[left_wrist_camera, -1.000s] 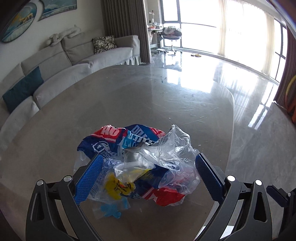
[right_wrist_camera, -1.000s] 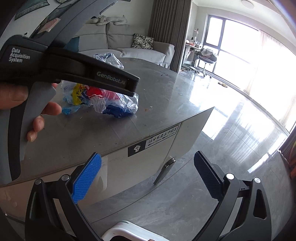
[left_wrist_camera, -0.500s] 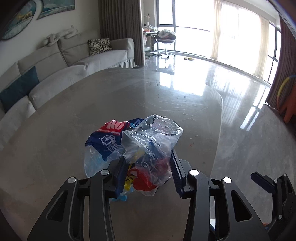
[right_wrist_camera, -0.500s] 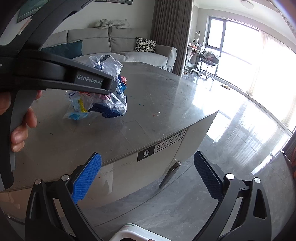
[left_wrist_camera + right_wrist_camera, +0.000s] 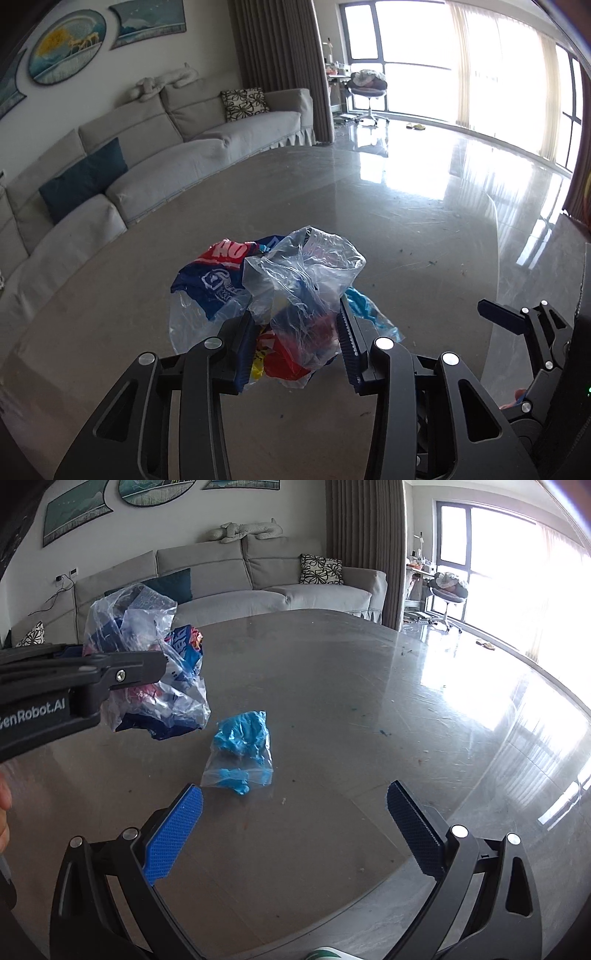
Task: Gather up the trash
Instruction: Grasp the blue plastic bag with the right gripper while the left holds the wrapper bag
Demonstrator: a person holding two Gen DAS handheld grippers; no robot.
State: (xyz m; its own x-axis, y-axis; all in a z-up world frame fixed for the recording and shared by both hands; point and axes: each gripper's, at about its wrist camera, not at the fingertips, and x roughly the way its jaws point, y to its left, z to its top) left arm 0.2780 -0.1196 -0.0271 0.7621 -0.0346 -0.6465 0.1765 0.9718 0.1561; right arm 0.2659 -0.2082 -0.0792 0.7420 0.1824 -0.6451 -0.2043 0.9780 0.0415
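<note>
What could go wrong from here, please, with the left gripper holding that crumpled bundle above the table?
The left gripper pinches only loose film of the wrapper bundle, so pieces might slip out. The small bag of blue scraps lies apart on the table and could be missed; the open right gripper might take it.

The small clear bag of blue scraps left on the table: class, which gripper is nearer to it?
Right. The right gripper hovers open just short of the small clear bag; the left gripper holds the wrapper bundle above, to its left.
</note>
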